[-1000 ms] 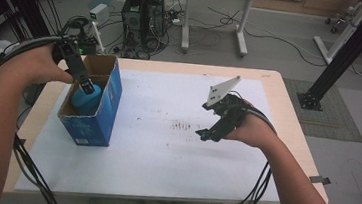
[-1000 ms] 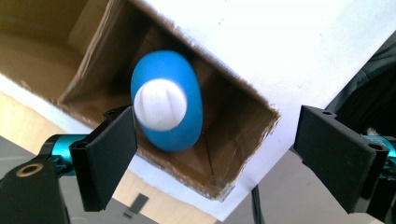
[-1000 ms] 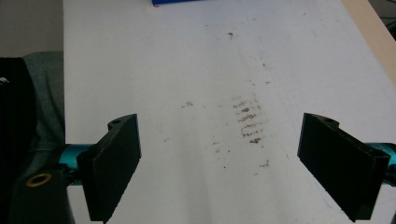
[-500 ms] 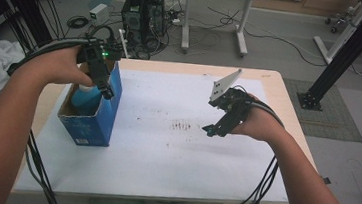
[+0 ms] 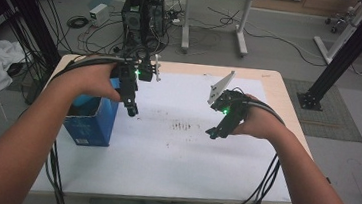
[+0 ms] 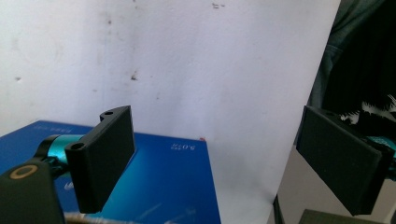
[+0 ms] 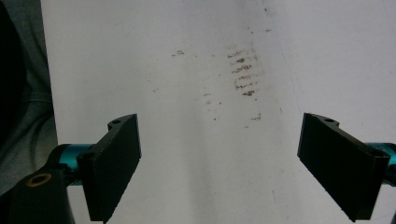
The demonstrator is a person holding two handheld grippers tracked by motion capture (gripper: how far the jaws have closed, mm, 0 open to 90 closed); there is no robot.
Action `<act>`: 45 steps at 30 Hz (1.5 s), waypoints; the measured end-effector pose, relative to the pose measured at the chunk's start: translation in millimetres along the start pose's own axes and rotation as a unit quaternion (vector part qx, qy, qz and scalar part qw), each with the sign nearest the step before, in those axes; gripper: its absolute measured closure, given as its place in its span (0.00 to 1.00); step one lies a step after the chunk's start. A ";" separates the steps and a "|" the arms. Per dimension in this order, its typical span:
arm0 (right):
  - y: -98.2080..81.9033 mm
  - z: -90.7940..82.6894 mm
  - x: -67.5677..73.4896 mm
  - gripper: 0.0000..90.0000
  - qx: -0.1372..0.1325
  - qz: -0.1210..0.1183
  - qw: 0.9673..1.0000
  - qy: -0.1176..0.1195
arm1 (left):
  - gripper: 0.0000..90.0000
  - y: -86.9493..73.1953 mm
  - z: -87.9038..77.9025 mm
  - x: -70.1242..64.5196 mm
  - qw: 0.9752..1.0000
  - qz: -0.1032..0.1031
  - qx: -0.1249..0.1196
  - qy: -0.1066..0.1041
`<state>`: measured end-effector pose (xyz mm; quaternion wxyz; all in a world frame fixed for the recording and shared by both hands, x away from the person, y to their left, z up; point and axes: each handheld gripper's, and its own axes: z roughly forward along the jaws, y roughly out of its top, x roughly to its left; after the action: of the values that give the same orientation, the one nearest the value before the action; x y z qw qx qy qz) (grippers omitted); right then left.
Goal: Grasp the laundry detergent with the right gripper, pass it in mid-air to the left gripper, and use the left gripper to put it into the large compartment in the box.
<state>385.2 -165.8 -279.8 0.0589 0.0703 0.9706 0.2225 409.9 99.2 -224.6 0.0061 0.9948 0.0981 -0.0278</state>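
The open blue cardboard box (image 5: 89,121) is seen at the white tabletop's (image 5: 178,162) left edge, just beside the empty, parted left gripper (image 5: 132,110); the right gripper (image 5: 212,132), likewise parted, is held well apart.

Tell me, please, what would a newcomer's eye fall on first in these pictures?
Probably the blue box at the left edge of the white table, with the left tongs held open just beside it. Across the table, the right tongs hang open too, over a patch of dark smudges near the middle of the tabletop.
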 end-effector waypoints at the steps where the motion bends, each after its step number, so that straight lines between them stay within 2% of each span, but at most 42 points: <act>1: 0.2 0.7 -0.3 0.14 0.001 -0.001 1.000 0.000 | 0.13 0.0 0.0 0.0 1.000 0.000 0.000 0.000; 7: -1.0 5.5 -2.1 0.14 0.015 0.003 1.000 0.007 | 0.13 8.3 25.2 6.1 1.000 0.002 -0.001 -0.013; 12: -3.6 7.7 -3.9 0.14 0.021 0.003 1.000 0.009 | 0.13 10.6 35.2 6.7 1.000 -0.001 -0.002 -0.018; 13: -3.7 8.2 -4.1 0.14 0.022 0.003 1.000 0.009 | 0.13 11.7 35.4 7.7 1.000 0.005 0.006 -0.022; 14: -4.0 9.0 -5.0 0.14 0.023 0.001 1.000 0.009 | 0.13 12.9 36.1 8.1 1.000 0.006 -0.002 -0.017; 17: -3.6 9.3 -5.7 0.14 0.021 0.004 1.000 0.011 | 0.13 15.6 36.3 7.2 1.000 0.002 -0.010 -0.020; 19: -3.3 9.6 -6.1 0.14 0.021 0.003 1.000 0.008 | 0.13 17.4 35.5 7.3 1.000 0.012 -0.009 -0.019; 24: -3.7 10.1 -6.6 0.14 0.023 0.001 1.000 0.010 | 0.13 18.6 35.3 6.1 1.000 0.014 -0.012 -0.023; 25: -3.9 9.8 -6.3 0.14 0.024 0.002 1.000 0.010 | 0.13 18.6 35.0 6.1 1.000 0.019 -0.013 -0.018; 35: -5.3 8.2 -4.3 0.14 0.027 0.003 1.000 0.011 | 0.13 20.3 33.0 4.5 1.000 0.017 -0.013 -0.019; 42: -7.2 9.5 -4.2 0.14 0.029 0.006 1.000 0.011 | 0.13 24.2 33.9 3.8 0.999 0.024 -0.008 -0.023; 45: -7.6 9.4 -4.4 0.14 0.028 0.008 1.000 0.011 | 0.13 24.8 34.0 3.7 0.999 0.021 -0.013 -0.022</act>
<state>390.1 -169.2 -291.2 0.0445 0.0768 0.9764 0.1967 416.6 75.0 -258.6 0.0219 0.9956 0.0775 -0.0479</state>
